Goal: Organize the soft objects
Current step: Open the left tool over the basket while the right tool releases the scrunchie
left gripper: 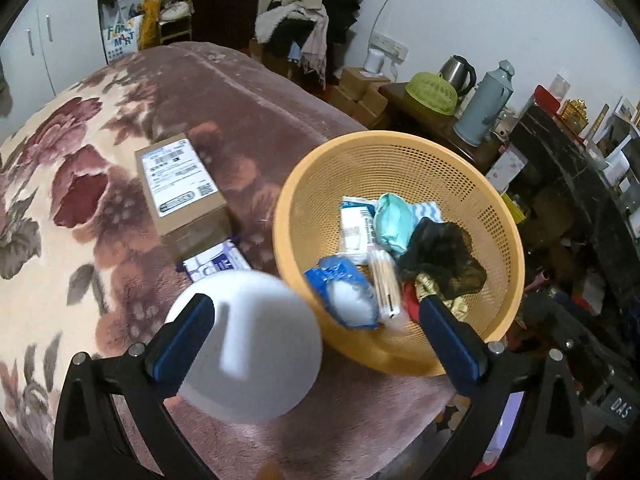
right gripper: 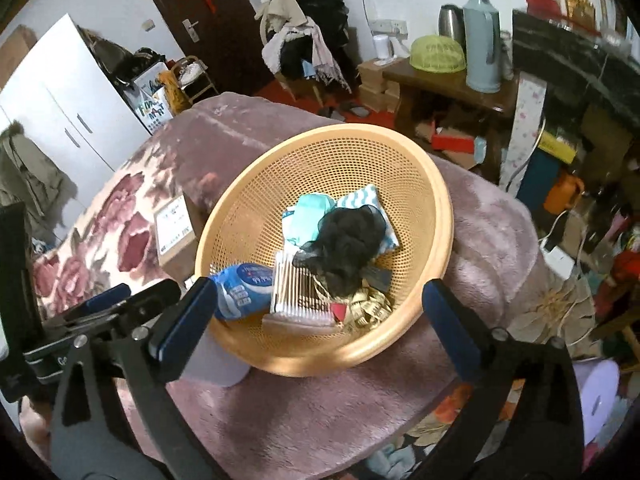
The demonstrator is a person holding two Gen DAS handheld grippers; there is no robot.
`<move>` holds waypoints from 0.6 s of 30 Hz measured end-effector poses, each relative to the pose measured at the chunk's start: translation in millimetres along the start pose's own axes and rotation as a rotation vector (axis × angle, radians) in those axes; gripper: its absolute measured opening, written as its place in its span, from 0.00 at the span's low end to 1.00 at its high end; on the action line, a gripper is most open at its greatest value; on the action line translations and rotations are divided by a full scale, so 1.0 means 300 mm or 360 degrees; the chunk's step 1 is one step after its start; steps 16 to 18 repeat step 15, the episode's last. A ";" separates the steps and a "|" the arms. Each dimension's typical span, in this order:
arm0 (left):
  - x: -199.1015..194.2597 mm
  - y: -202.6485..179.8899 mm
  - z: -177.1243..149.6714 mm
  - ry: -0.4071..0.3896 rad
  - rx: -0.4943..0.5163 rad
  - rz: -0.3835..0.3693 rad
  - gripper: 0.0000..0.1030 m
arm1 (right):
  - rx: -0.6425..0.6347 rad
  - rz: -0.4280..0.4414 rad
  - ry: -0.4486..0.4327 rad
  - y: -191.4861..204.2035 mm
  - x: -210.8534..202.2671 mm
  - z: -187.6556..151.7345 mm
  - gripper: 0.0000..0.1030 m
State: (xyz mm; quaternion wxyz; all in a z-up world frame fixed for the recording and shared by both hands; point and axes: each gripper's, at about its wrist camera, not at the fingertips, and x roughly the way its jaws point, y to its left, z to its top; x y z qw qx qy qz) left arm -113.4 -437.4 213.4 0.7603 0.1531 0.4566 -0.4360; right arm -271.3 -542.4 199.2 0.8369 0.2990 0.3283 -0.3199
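On the bed w/ the flowery blanket (left gripper: 80, 208), both tools – left tool (left gripper: 316, 332), right tool (right gripper: 320, 316) – gape wide, holding nothing, as the soft stuff sits piled in the basket (right gripper: 436, 208), white ball (left gripper: 248, 344) just beside.

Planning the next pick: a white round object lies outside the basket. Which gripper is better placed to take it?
Probably left. The white round object lies within the open left gripper, beside the basket; the open right gripper points into the basket.
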 end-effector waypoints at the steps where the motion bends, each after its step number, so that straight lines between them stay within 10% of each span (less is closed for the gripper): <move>1: -0.003 0.002 -0.005 -0.0004 0.0003 0.0016 0.99 | -0.0011 -0.0004 -0.0005 0.006 -0.007 -0.009 1.00; 18: -0.137 0.126 -0.150 -0.0086 -0.0076 0.0154 0.99 | -0.0141 -0.0003 -0.0043 0.120 -0.059 -0.123 1.00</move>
